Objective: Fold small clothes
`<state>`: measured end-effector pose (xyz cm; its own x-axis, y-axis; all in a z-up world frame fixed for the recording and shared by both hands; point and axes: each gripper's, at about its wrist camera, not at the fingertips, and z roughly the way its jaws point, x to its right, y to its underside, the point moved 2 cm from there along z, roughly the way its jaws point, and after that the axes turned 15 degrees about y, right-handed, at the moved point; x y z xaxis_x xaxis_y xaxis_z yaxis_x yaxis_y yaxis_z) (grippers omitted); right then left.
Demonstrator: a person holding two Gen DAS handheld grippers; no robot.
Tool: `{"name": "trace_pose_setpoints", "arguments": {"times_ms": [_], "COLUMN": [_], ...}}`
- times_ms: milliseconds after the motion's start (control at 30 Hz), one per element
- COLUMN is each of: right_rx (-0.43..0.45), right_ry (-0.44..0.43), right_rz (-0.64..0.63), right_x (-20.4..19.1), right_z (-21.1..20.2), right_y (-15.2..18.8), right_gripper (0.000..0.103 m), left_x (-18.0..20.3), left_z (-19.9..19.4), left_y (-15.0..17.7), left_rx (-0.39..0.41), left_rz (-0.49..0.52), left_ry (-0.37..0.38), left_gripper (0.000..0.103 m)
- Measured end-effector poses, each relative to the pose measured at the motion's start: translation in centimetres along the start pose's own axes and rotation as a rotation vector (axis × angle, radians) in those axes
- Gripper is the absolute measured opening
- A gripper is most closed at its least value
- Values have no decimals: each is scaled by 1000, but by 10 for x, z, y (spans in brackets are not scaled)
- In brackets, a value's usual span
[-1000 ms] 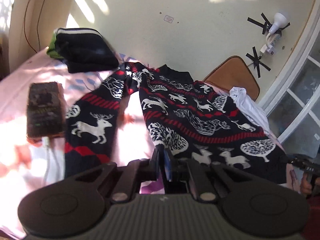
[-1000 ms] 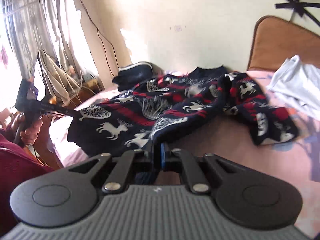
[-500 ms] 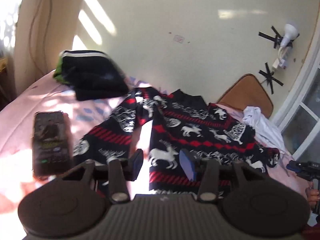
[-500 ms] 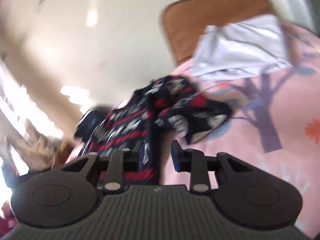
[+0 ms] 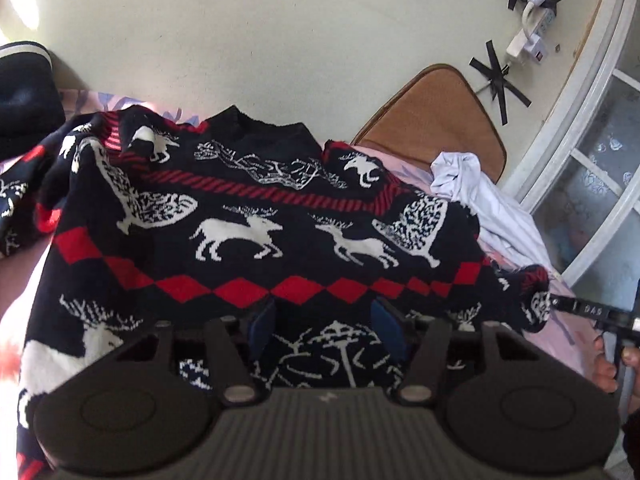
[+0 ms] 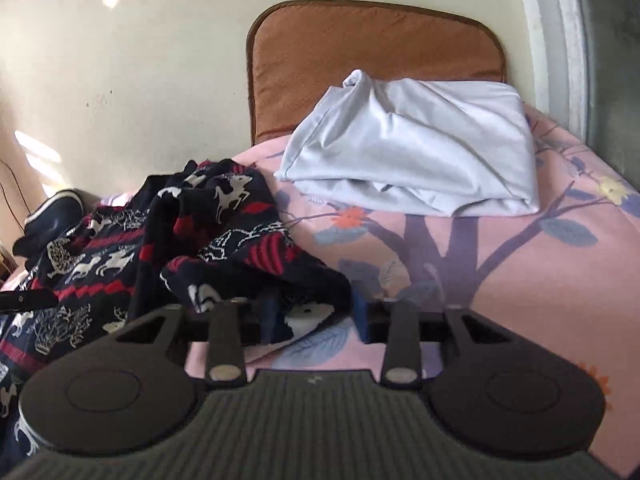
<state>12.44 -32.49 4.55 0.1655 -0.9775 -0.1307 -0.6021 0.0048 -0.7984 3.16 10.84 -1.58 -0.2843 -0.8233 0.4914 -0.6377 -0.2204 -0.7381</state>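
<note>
- Knitted wool is what both grippers are working on: a navy reindeer sweater (image 5: 256, 216) with red diamonds, spread face-up across the pink floral bedsheet (image 6: 520, 264), collar toward the wall edge of the bed.
- Risk, as I judge it: the left gripper (image 5: 326, 330) sits over the hem with only loose knit between its blue pads, so closing now could pinch one layer and drag the front off the back.
- Left gripper: jaws have just been opening and stand about half apart; the hem lies between them, pads not pressing.
- Risk on the other side: the right-hand sleeve is bunched in a heap, and a pull there may tow the whole body toward the bed's right edge or bump the folded pale-grey garment (image 6: 412, 144) near the brown cushion (image 6: 372, 52).
- Right gripper (image 6: 316, 316): jaws have just been closing, yet a clear gap shows; the sleeve's end (image 6: 308, 312) hangs between the pads, and I cannot tell whether either pad touches it.
- A folded dark garment (image 5: 24, 92) rests at the bed's far left, well apart.
</note>
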Motion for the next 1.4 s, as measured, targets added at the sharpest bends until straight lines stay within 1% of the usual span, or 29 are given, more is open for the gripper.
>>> {"name": "trace_pose_setpoints", "arguments": {"times_ms": [67, 100, 133, 167, 200, 233, 267, 333, 367, 400, 433, 467, 500, 567, 600, 633, 700, 767, 833, 933, 967, 1000, 1067, 1167, 1233, 1300, 1333, 1367, 1400], "right_rx": [116, 197, 296, 358, 385, 392, 380, 319, 282, 254, 251, 253, 252, 222, 190, 168, 150, 131, 117, 125, 117, 107, 95, 93, 105, 107, 95, 81, 93], "right_ry": [11, 63, 153, 231, 279, 313, 345, 377, 376, 374, 362, 338, 293, 173, 124, 107, 128, 181, 254, 346, 364, 352, 323, 312, 328, 351, 366, 368, 364], "right_rz": [16, 10, 0, -13, -17, -8, 8, 53, 78, 117, 170, 217, 265, 352, 379, 393, 411, 491, 596, 726, 775, 818, 889, 932, 932, 893, 879, 881, 894], "right_x": [5, 11, 19, 27, 37, 46, 57, 73, 79, 85, 92, 97, 102, 106, 97, 89, 88, 99, 122, 153, 163, 171, 183, 186, 184, 181, 182, 181, 181], "right_z": [-25, -40, -56, -65, -67, -66, -59, -42, -35, -31, -31, -35, -40, -48, -53, -54, -56, -54, -51, -47, -46, -43, -36, -26, -21, -13, -12, -11, -13], "right_y": [-25, -41, -60, -74, -86, -95, -102, -102, -99, -92, -82, -71, -60, -36, -23, -14, 2, 11, 16, 18, 19, 19, 15, 9, 5, 0, 3, 4, 4], "right_gripper": [17, 16, 16, 15, 14, 14, 15, 19, 29, 34, 39, 39, 39, 39, 39, 39, 39, 40, 41, 41, 41, 41, 39, 39, 39, 33, 17, 7, 7], "left_x": [2, 2, 2, 2, 3, 3, 3, 2, 1, 1, 1, 1, 2, 3, 4, 5, 4, 3, 3, 2, 2, 1, 0, 0, -1, -1, -1, -2, -2], "left_z": [-2, -2, -2, -2, -2, -1, -2, -2, -3, -3, -4, -4, -4, -3, -2, -2, -2, -2, -3, -3, -3, -3, -4, -4, -5, -5, -5, -5, -5], "left_y": [3, 3, 3, 2, 2, 2, 2, 2, 2, 2, 2, 2, 3, 3, 3, 3, 3, 3, 3, 3, 2, 2, 2, 2, 2, 2, 2, 2, 2], "left_rx": [2, 3, 4, 4, 5, 5, 6, 8, 9, 11, 12, 12, 12, 9, 8, 8, 10, 12, 12, 12, 13, 14, 17, 21, 22, 24, 24, 23, 23], "left_rz": [31, 31, 31, 32, 33, 34, 34, 30, 26, 23, 20, 20, 21, 26, 29, 29, 26, 19, 17, 16, 14, 12, 5, -3, -7, -11, -12, -11, -11], "left_ry": [-10, -11, -12, -13, -14, -15, -15, -12, -9, -9, -8, -9, -10, -9, -8, -9, -5, 0, 2, 3, 4, 6, 10, 15, 18, 20, 21, 20, 20], "left_gripper": [53, 53, 53, 53, 53, 53, 53, 54, 54, 54, 54, 54, 55, 57, 58, 58, 58, 58, 58, 58, 58, 58, 58, 58, 59, 58, 58, 58, 58]}}
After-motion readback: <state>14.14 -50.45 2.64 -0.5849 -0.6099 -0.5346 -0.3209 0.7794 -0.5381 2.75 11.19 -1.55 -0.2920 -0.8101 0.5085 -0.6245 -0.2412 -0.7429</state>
